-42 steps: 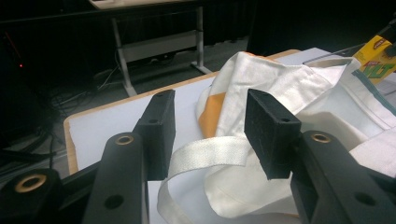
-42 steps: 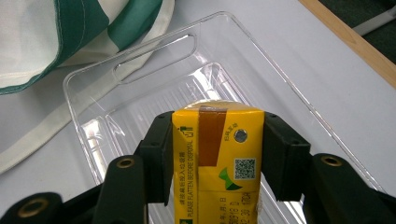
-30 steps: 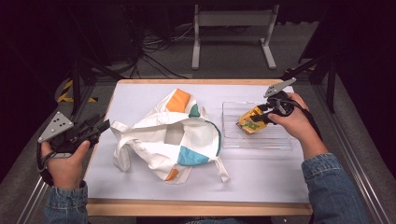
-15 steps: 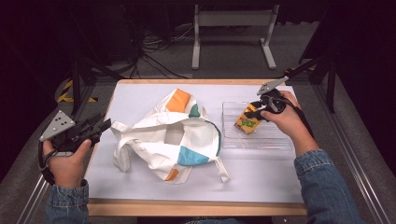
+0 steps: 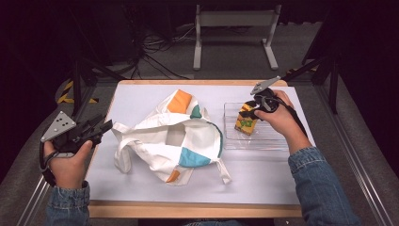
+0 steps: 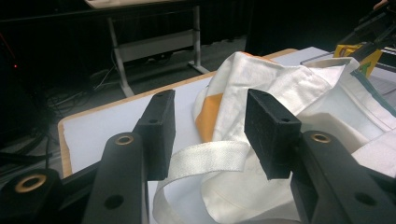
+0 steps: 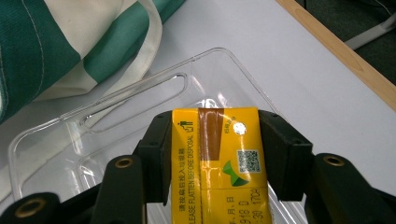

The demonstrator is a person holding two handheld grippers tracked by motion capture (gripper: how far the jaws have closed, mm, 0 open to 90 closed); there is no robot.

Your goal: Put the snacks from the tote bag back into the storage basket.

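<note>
I see the table (image 5: 141, 186) first, its pale top carrying everything. The biggest thing on it is the cloth tote bag (image 5: 181, 136), white with orange and teal patches, lying slumped in the middle with its mouth gaping; what lies inside it I cannot make out. Just to its right sits the clear plastic tray (image 5: 277, 141), touching the bag's edge in the right gripper view.

My right gripper (image 7: 215, 156) has its fingers clamped on the two sides of a yellow drink carton (image 5: 246, 120), which I hold upright over the tray; whether its base touches the tray floor is hidden from me. Compared with a second ago, the carton has gone from lying tilted toward the tray's near-left part to standing more upright, and my right hand has shifted a little.

My left gripper (image 6: 208, 133) hovers at the table's left edge as before, fingers apart, with the bag's white strap (image 6: 205, 161) lying beyond them, ungripped. The carton's lower print is cut off.
</note>
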